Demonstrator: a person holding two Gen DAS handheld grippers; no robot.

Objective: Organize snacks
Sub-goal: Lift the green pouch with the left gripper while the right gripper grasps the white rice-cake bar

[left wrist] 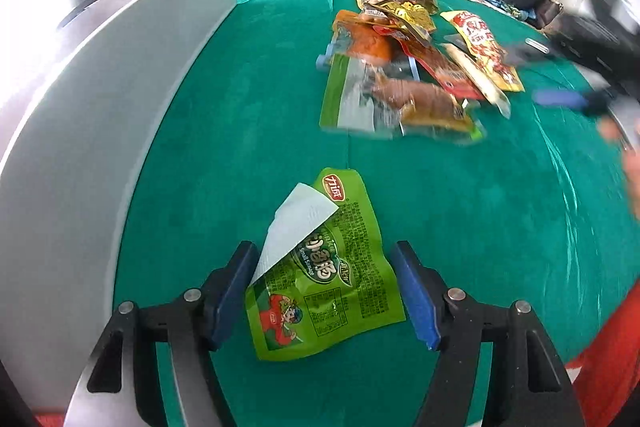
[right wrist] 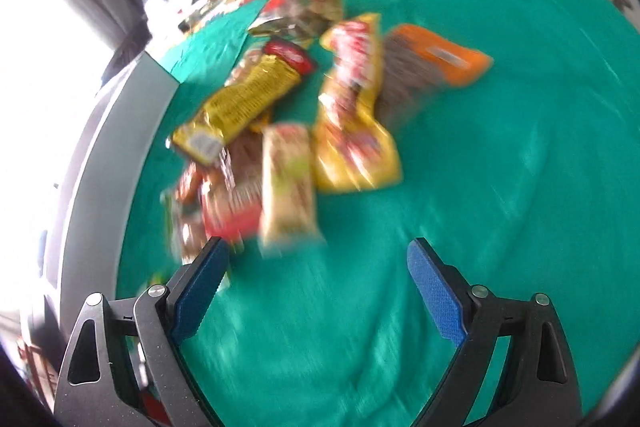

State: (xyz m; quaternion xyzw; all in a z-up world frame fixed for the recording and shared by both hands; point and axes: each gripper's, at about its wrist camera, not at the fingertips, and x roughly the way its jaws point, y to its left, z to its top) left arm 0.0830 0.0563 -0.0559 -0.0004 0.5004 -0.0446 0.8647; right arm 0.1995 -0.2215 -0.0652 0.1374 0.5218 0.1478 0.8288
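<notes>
In the left wrist view, your left gripper (left wrist: pixel 324 297) is spread wide, with the green pack (left wrist: pixel 320 267) lying flat on the green cloth (left wrist: pixel 240 107) between the two blue pads (left wrist: pixel 414 297). The pads are not pressing it, so it looks ready for you to grab. A white paper (left wrist: pixel 296 227) lies over its top left corner. The pack sits near the grey wall (left wrist: pixel 120 107) at the cloth's left edge, well apart from the pile (left wrist: pixel 412 67) farther back. My guess is you pick snacks out one at a time.

In the right wrist view, your right gripper (right wrist: pixel 316 291) is spread wide too and holds nothing. It hangs over bare cloth (right wrist: pixel 480 187), with the pile (right wrist: pixel 300 131) just ahead and to the left. This picture is blurry, so the packs are hard to tell apart.
</notes>
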